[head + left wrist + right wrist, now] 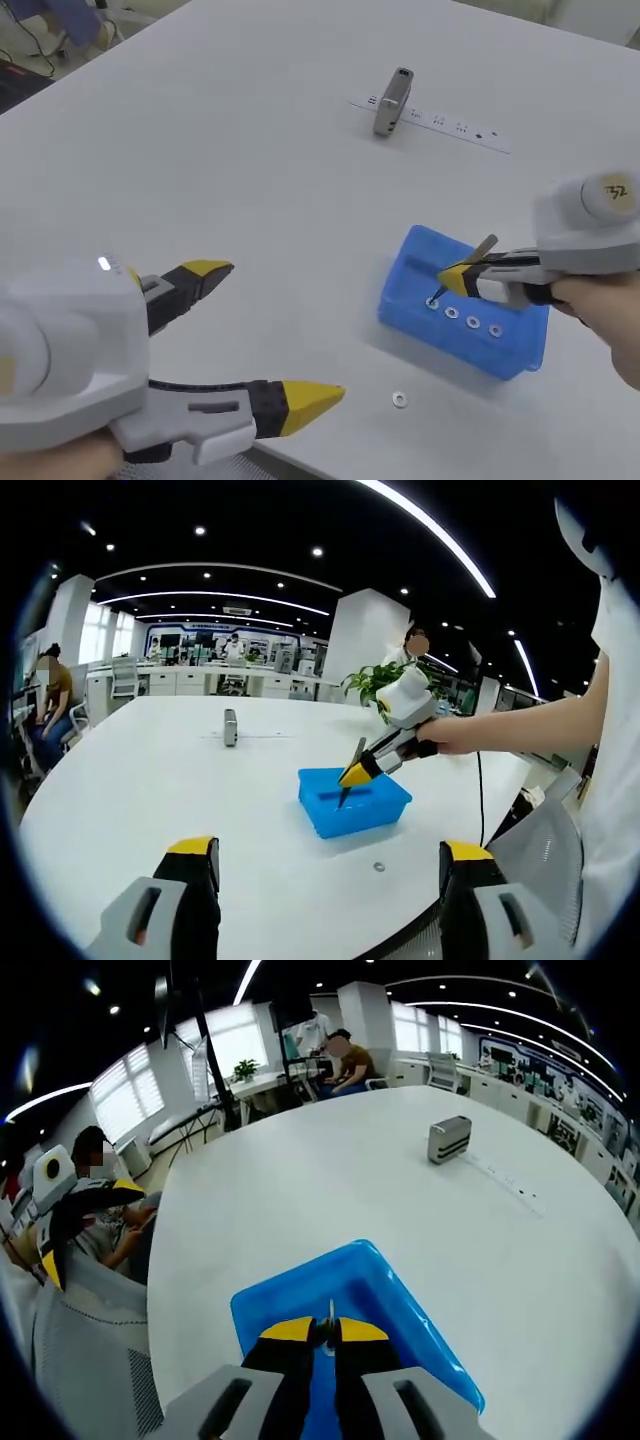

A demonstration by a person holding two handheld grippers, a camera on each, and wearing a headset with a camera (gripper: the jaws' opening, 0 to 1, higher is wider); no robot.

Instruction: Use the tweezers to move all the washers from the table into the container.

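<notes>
In the lower right of the head view, the right claw (455, 280) is pinched narrow on slim metal tweezers (484, 247). Their tip is down inside the blue plastic container (520, 352), where small silver washers (473, 323) lie in a row, so this looks like the drop-off step. One lone metal washer (400, 400) lies on the white surface (250, 150) near the container, at bottom centre. Fetching it calls for lifting clear of the rim, then a fine pinch. The left claw (270, 332) hangs wide and empty at lower left.

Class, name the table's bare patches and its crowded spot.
Free: the table stretch between the grey device, the left gripper and the blue container. Crowded: at the container, with the right gripper over it and a loose washer beside it.
</notes>
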